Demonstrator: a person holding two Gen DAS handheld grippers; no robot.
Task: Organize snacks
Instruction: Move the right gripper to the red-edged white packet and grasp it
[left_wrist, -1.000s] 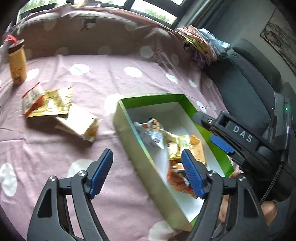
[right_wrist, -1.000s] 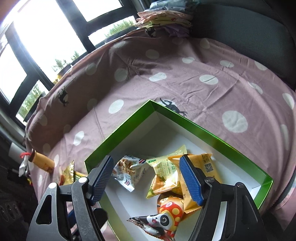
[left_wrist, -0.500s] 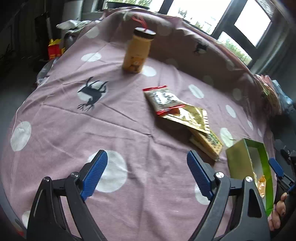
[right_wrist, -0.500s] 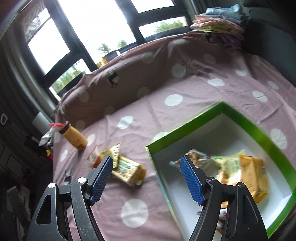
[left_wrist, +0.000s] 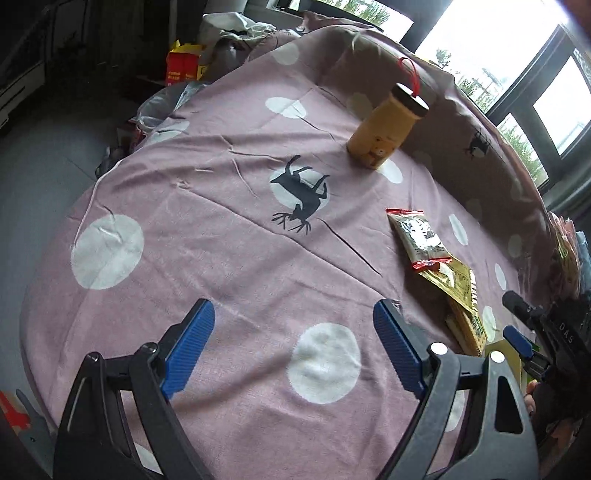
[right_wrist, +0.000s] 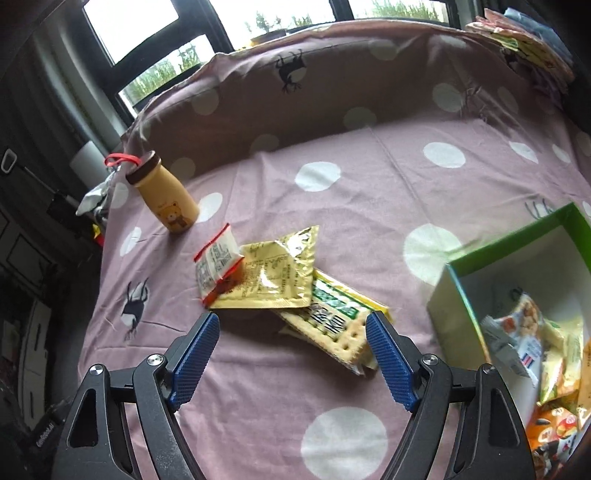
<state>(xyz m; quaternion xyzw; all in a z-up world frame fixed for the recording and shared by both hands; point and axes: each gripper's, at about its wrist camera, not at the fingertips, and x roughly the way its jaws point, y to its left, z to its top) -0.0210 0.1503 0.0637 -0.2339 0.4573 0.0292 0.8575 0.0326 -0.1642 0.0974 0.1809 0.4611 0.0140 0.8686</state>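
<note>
On the pink dotted cloth (right_wrist: 369, 192), three loose snacks are seen just ahead of the right gripper (right_wrist: 291, 354): a cracker pack (right_wrist: 332, 317) nearest its blue pads, partly covered by a gold sachet (right_wrist: 277, 273), on which a small red-edged packet (right_wrist: 218, 262) leans. Its jaws are opening, and nothing is held between them. The left gripper (left_wrist: 295, 347) is spread wide over bare cloth, empty. The green box (right_wrist: 461, 295) with more snacks is placed at the right. A yellow bottle (right_wrist: 166, 195) stands near the windows (right_wrist: 147, 33).

You're in a home living room: a polka-dot deer-print cloth (right_wrist: 369, 192) under big windows (right_wrist: 129, 29), folded laundry (right_wrist: 524, 40) at its far corner.
</note>
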